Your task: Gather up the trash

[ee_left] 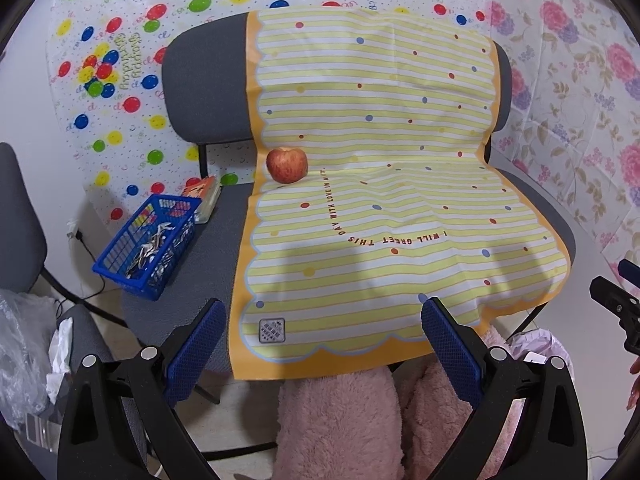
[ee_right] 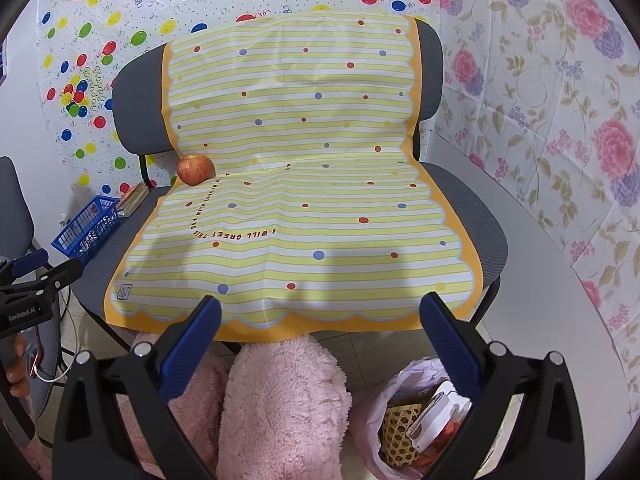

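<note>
Both the left claw [ee_left: 322,316] and right claw [ee_right: 320,312] hang released, empty, above the striped cloth [ee_right: 288,184] bearing 1 apple [ee_right: 195,170].

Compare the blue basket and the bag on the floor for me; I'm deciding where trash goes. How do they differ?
The blue basket is rigid, latticed plastic on the chair seat; the bag is soft, translucent and slumped on the floor. The basket holds shiny silvery scraps; the bag holds mixed packaging. Both are open-topped and partly filled.
</note>
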`<state>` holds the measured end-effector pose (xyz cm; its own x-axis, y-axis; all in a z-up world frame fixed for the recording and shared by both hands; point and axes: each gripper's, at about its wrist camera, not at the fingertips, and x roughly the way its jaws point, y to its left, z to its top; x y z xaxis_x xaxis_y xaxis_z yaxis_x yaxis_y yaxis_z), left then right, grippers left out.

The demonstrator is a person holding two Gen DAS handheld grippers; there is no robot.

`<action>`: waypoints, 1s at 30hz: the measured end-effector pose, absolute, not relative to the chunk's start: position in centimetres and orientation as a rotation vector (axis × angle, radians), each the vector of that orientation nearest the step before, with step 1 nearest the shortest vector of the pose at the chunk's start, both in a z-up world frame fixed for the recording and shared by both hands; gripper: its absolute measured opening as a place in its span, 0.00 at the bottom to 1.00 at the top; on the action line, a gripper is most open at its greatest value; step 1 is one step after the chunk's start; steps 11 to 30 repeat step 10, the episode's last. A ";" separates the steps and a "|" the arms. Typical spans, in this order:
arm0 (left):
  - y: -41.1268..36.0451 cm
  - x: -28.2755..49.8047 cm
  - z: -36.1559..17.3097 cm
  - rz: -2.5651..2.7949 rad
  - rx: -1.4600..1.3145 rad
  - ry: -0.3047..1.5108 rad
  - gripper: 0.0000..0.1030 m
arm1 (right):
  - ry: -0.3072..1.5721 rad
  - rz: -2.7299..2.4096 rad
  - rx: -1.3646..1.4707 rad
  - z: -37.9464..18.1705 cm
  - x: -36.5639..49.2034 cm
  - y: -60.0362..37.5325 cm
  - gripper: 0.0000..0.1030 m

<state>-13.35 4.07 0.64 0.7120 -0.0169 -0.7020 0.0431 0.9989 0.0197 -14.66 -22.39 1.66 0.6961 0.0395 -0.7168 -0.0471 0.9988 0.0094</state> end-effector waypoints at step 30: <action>5.2 -6.7 -5.5 -0.001 -0.026 0.950 0.94 | 0.882 0.045 -0.027 -1.7 -9.7 -22.6 0.94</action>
